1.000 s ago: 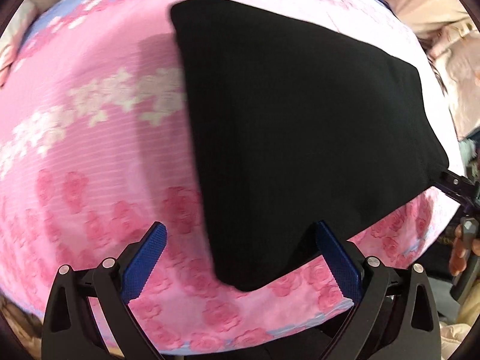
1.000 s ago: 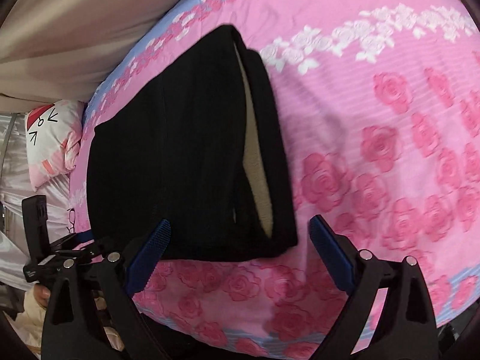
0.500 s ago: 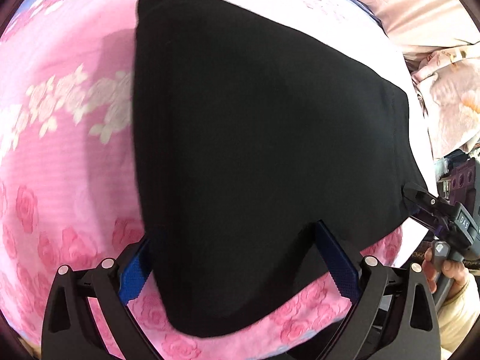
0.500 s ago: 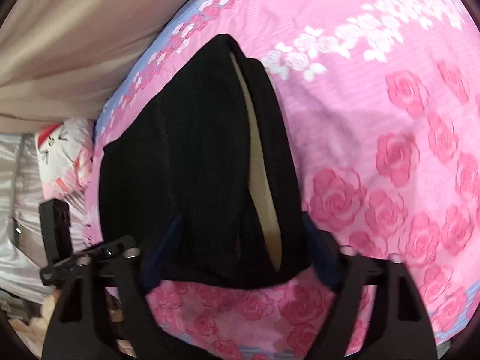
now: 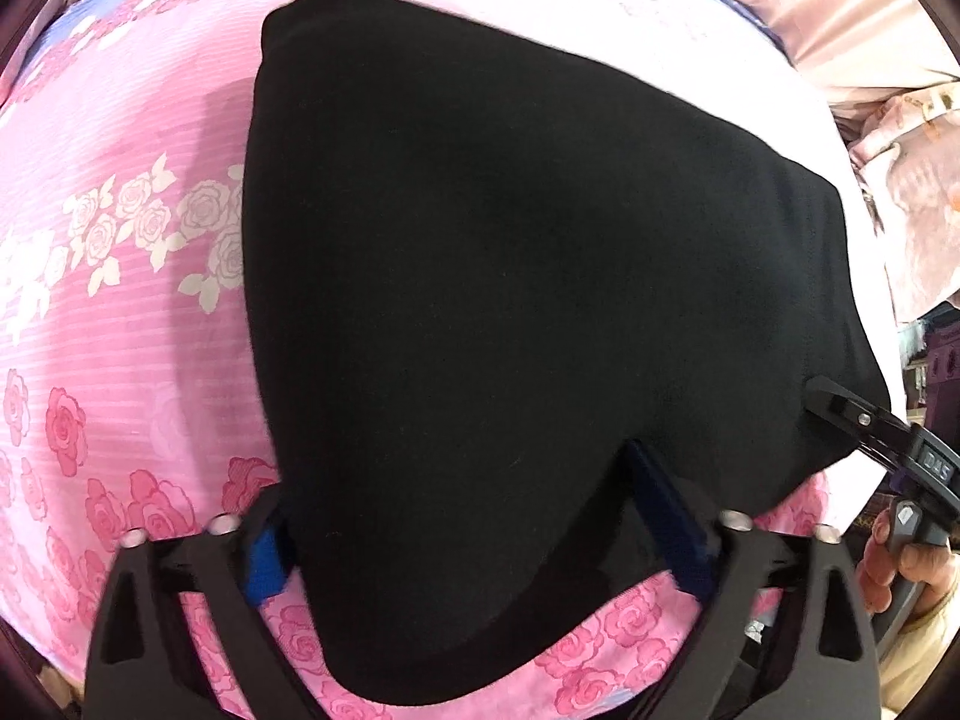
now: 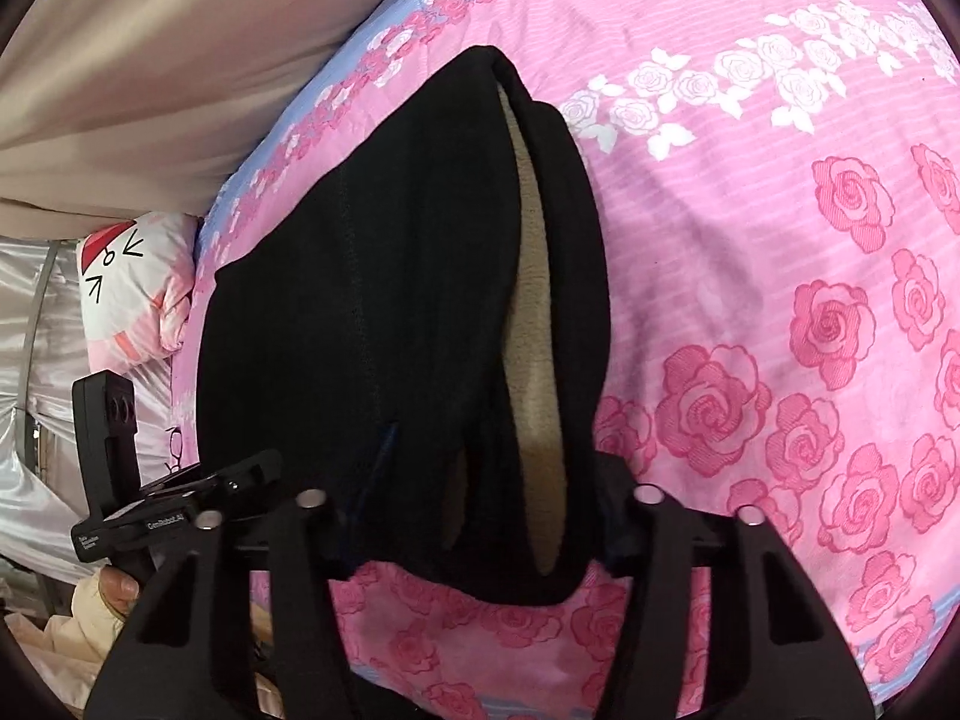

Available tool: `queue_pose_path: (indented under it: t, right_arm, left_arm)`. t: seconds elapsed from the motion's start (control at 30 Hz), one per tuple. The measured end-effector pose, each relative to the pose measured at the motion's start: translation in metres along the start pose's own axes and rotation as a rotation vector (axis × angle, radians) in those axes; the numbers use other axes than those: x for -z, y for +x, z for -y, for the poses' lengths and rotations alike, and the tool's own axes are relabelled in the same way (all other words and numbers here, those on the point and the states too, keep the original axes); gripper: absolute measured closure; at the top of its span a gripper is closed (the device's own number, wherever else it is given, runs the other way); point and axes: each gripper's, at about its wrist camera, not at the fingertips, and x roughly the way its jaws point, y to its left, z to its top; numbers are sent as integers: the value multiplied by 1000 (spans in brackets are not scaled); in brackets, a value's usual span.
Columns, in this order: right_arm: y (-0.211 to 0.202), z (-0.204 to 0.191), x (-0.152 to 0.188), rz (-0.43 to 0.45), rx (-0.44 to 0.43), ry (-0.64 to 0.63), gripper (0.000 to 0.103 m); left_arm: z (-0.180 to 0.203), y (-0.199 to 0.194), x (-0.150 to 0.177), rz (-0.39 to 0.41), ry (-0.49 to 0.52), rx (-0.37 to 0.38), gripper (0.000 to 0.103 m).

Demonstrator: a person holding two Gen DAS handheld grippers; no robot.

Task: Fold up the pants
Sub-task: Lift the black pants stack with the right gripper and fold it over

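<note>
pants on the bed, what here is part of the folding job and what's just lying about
Part of the job:
- black pants
- left gripper, jaws just closing around the near edge
- right gripper, jaws just closing around the waistband end

Just lying about:
- pink rose bedsheet
- cartoon pillow
- beige curtain
- glasses

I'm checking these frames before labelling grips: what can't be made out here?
- Left wrist view: the left gripper fingertips are hidden under the black pants, so pad contact can't be told.
- Right wrist view: the right gripper pads are lost against the dark fabric around the beige lining.
- Both views: the bed sheet is cut off by the fisheye rim.
</note>
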Motion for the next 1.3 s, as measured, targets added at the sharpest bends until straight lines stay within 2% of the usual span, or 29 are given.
queue_pose_path:
  t: [0.17, 0.3, 0.47, 0.57, 0.77, 0.97, 1.17, 1.3]
  right_arm:
    - [-4, -8, 3, 1, -8, 10, 64]
    - [-14, -13, 5, 6, -33, 13, 67]
    - [-26, -25, 4, 9, -56, 2, 68]
    - [-36, -31, 4, 1, -58, -4, 68]
    - [-57, -41, 15, -52, -70, 1, 69]
    - [-101, -79, 22, -58, -95, -58, 70]
    - [-159, -141, -12, 70, -140, -199, 70]
    - [-181, -172, -56, 186, -171, -278, 70]
  left_arm:
    - [2, -14, 8, 15, 27, -23, 43]
    - [6, -23, 9, 25, 20, -21, 60]
    - [-1, -41, 12, 34, -8, 25, 71]
    - [-4, -55, 13, 36, -21, 64, 73]
    - [-11, -74, 25, -12, -75, 156, 75]
    - [-12, -115, 33, -17, -96, 229, 76]
    - [-2, -182, 13, 90, -44, 243, 76]
    - [7, -232, -17, 228, 12, 251, 76]
